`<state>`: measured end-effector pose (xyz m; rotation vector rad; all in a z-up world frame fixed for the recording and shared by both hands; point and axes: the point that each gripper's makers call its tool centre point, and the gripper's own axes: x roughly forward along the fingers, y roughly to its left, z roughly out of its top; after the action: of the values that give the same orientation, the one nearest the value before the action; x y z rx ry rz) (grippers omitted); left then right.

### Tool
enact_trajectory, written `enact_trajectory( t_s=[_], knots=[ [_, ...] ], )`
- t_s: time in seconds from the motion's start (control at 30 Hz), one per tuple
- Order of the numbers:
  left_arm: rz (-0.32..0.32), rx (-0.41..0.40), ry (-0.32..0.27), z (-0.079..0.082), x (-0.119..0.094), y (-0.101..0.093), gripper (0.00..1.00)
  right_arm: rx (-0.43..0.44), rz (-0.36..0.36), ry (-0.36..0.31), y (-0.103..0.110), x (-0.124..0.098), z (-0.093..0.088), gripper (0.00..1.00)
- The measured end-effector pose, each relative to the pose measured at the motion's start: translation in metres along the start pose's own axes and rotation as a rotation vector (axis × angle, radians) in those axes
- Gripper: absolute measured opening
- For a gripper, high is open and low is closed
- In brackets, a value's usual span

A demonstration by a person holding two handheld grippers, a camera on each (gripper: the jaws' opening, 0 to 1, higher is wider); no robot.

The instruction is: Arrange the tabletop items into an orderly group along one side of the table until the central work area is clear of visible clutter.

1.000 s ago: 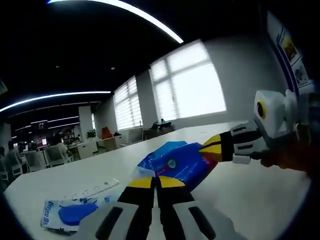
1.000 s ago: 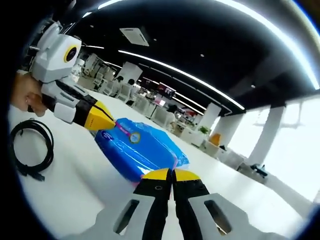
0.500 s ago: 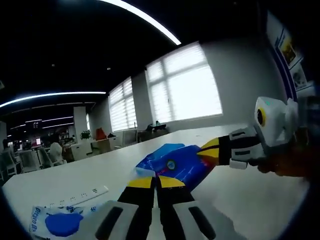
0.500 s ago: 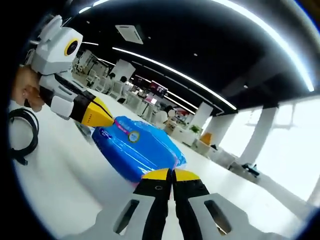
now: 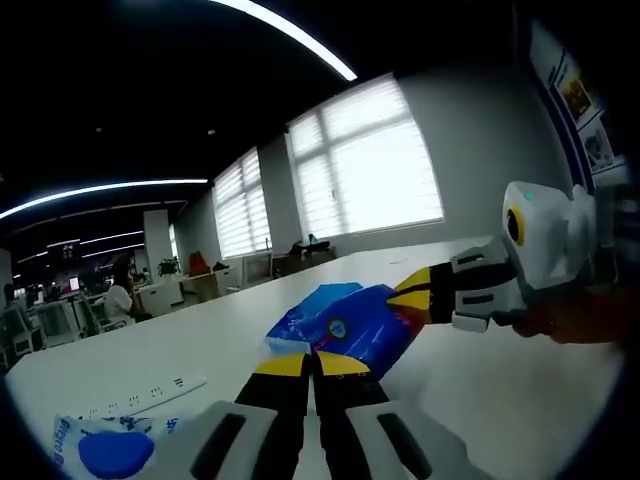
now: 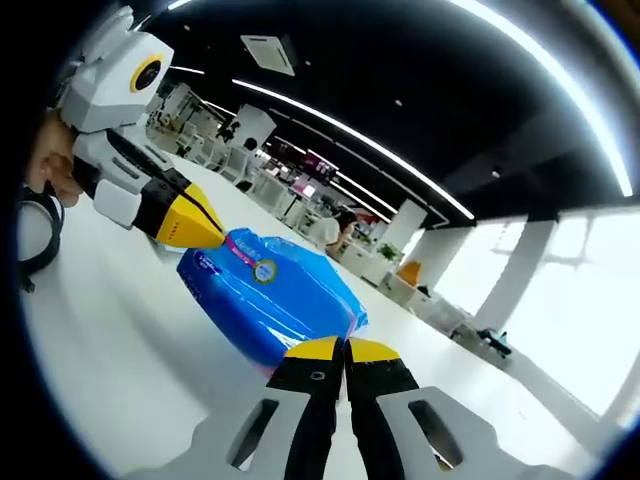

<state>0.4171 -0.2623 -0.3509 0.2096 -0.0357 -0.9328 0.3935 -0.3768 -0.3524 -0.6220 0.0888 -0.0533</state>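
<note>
Blue wipes pack point(image 5: 345, 325) point(image 6: 270, 295) lies on the white table point(image 5: 500, 390) point(image 6: 90, 340), pinched at opposite ends by the left gripper point(image 5: 312, 362) point(image 6: 205, 228) and right gripper point(image 6: 345, 348) point(image 5: 400, 293), with a power strip point(image 5: 140, 392) and blue-printed pouch point(image 5: 105, 445) nearby.
</note>
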Motion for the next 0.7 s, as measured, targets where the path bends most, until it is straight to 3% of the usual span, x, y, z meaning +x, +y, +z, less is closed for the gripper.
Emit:
enact_trajectory(
  t_s=[0.5, 0.7],
  knots=[
    [-0.036, -0.003, 0.085, -0.031, 0.006, -0.013, 0.0, 0.051, 0.059, 0.077, 0.013, 0.006, -0.032, 0.0],
    [-0.038, -0.003, 0.092, -0.032, 0.007, -0.016, 0.0, 0.056, 0.063, 0.085, 0.015, 0.005, -0.034, 0.0]
  ],
)
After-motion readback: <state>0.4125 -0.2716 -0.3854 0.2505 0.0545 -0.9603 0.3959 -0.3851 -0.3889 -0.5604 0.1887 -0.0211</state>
